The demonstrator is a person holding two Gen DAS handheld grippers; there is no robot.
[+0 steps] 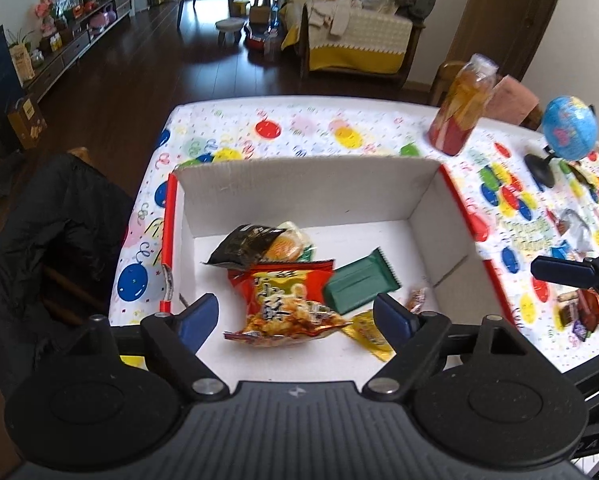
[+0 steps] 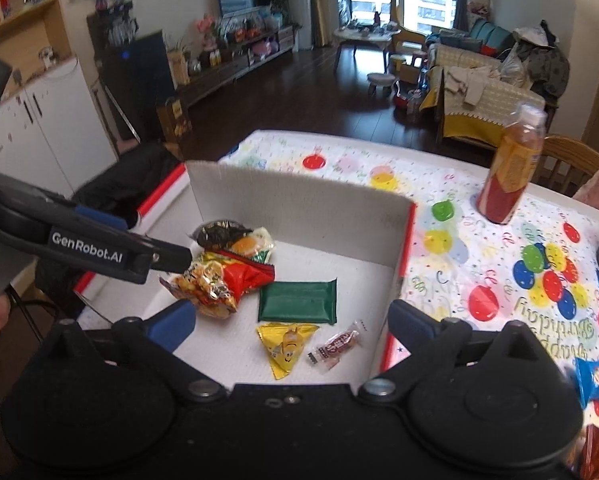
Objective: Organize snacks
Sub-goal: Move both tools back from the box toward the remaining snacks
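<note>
A white cardboard box (image 1: 299, 184) (image 2: 299, 204) with red outer sides stands on the table. Inside lie a red-and-orange snack bag (image 1: 287, 304) (image 2: 219, 284), a black packet (image 1: 245, 246), a green wafer pack (image 1: 359, 282) (image 2: 297, 302), a yellow triangular pack (image 2: 285, 346) (image 1: 369, 334) and a small wrapped candy (image 2: 335, 346). My left gripper (image 1: 297, 320) is open above the red bag, holding nothing. My right gripper (image 2: 291, 328) is open over the box's near right part, empty. The left gripper's finger (image 2: 167, 256) shows above the bags.
A tea bottle (image 1: 461, 108) (image 2: 513, 168) and a small blue globe (image 1: 571, 128) stand on the balloon-print tablecloth (image 1: 319, 128). Loose snacks (image 1: 583, 308) lie right of the box, a blue pack (image 2: 593, 378) among them. A chair with a black jacket (image 1: 51, 232) is left of the table.
</note>
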